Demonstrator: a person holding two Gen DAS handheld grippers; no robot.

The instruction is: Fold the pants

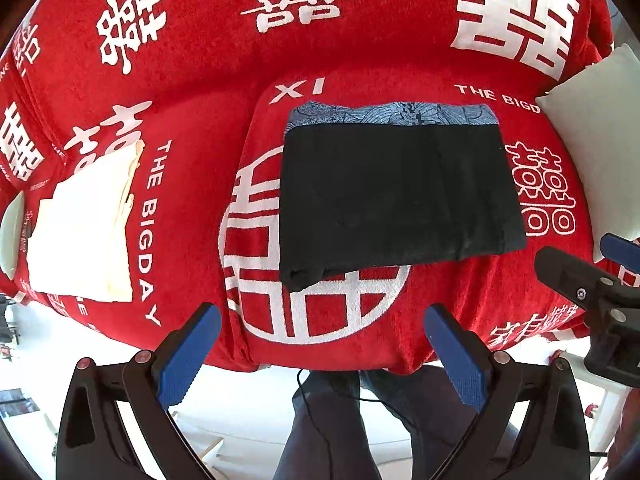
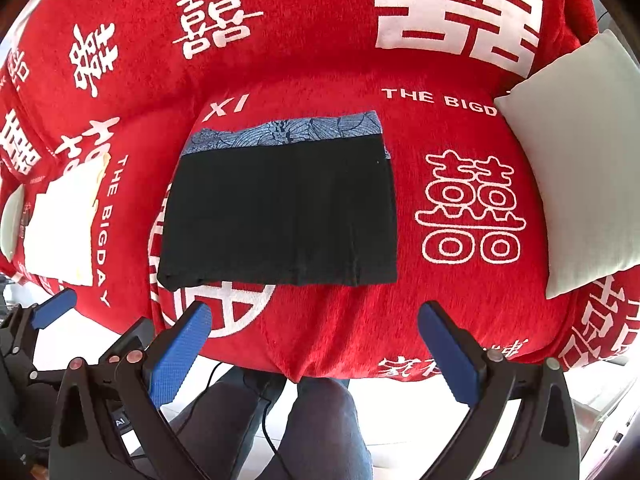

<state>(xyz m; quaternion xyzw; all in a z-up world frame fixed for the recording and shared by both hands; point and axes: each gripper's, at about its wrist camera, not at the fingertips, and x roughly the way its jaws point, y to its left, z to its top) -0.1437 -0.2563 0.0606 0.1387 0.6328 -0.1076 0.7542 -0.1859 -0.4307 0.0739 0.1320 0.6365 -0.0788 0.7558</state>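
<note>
While folded pants lie ahead, left gripper, right gripper gape empty.

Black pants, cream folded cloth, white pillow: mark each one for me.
black pants (image 2: 280, 216): right wrist view, middle of the folded black panel.
cream folded cloth (image 1: 84, 228): left wrist view, centre of its top layer.
white pillow (image 2: 576, 168): right wrist view, middle of its front face.

Red sofa cover — cream cloth, white pillow.
</note>
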